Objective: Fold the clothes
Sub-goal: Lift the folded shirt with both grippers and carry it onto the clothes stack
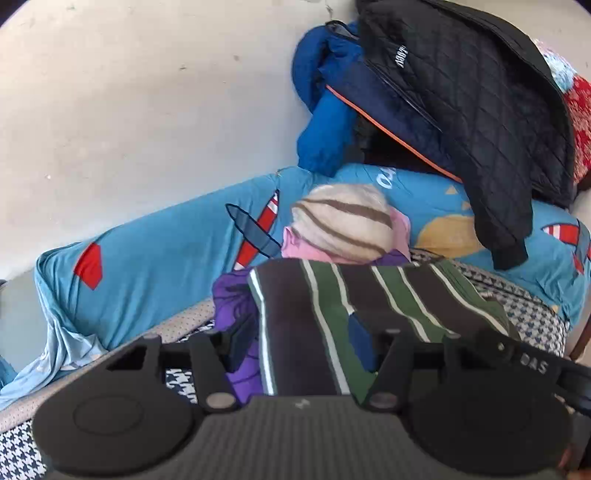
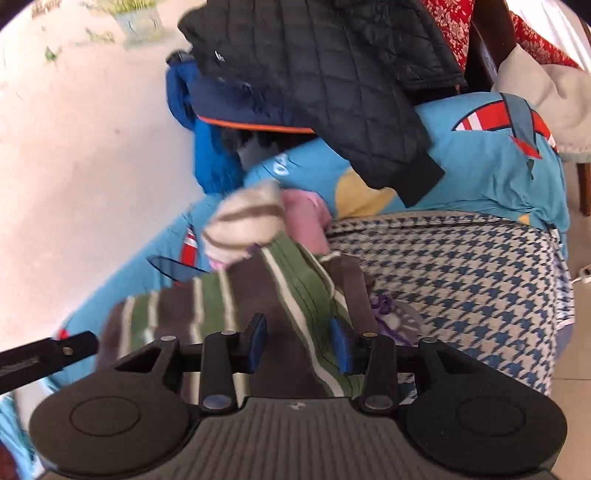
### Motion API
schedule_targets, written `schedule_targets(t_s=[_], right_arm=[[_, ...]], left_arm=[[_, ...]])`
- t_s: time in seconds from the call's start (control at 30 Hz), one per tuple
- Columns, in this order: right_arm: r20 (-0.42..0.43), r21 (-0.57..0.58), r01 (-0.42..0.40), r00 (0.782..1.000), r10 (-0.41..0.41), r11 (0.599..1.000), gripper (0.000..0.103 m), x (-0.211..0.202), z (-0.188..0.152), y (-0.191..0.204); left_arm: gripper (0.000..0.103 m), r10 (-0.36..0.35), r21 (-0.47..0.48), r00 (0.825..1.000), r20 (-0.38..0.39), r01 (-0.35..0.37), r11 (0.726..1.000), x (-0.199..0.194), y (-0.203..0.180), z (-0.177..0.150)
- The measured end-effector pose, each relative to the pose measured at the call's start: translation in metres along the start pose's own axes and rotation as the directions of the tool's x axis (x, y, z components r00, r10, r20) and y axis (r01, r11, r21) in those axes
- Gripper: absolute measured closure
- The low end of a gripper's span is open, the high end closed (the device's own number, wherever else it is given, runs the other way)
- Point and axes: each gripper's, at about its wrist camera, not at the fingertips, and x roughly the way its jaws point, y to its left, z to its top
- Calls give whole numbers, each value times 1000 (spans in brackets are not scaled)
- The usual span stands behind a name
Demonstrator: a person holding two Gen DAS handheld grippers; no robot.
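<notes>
A brown, green and white striped garment [image 1: 362,295] lies on the houndstooth bedspread [image 2: 461,266]. My left gripper [image 1: 295,343] stands over it with the jaws apart and the cloth lying between and over the blue pads. My right gripper [image 2: 301,339] is open over the same striped garment [image 2: 236,295], its blue pads [image 2: 258,339] apart with cloth between them. A purple garment [image 1: 232,295] lies under the striped one. A cream and brown striped bundle [image 1: 343,221] and a pink cloth [image 1: 306,247] sit behind it.
A blue printed duvet [image 1: 166,258] lies along the wall. A black quilted jacket [image 1: 480,110] and a blue jacket [image 1: 325,110] are piled on it. Red patterned fabric [image 2: 450,29] hangs at the far right. The left gripper's arm [image 2: 44,354] shows at lower left.
</notes>
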Motion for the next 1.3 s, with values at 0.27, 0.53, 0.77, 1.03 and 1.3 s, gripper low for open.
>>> schedule_targets(t_s=[0.27, 0.53, 0.77, 1.03, 1.3], right_arm=[[-8, -55, 40, 999, -41, 998, 64, 18, -5, 2], [86, 145, -60, 995, 48, 988, 60, -20, 22, -32], [31, 241, -143, 990, 140, 960, 60, -36, 27, -56], [-31, 285, -314, 941, 336, 906, 60, -39, 17, -45], [-160, 253, -69, 981, 112, 965, 60, -15, 7, -41]], left_arm=[[42, 11, 5, 997, -79, -11, 1000, 16, -1, -23], [36, 20, -29, 996, -82, -22, 999, 0, 9, -21], [32, -16, -56, 997, -73, 12, 998, -25, -1, -28], [32, 22, -52, 991, -135, -29, 998, -19, -9, -39], [22, 53, -98, 983, -176, -71, 993, -1, 6, -50]])
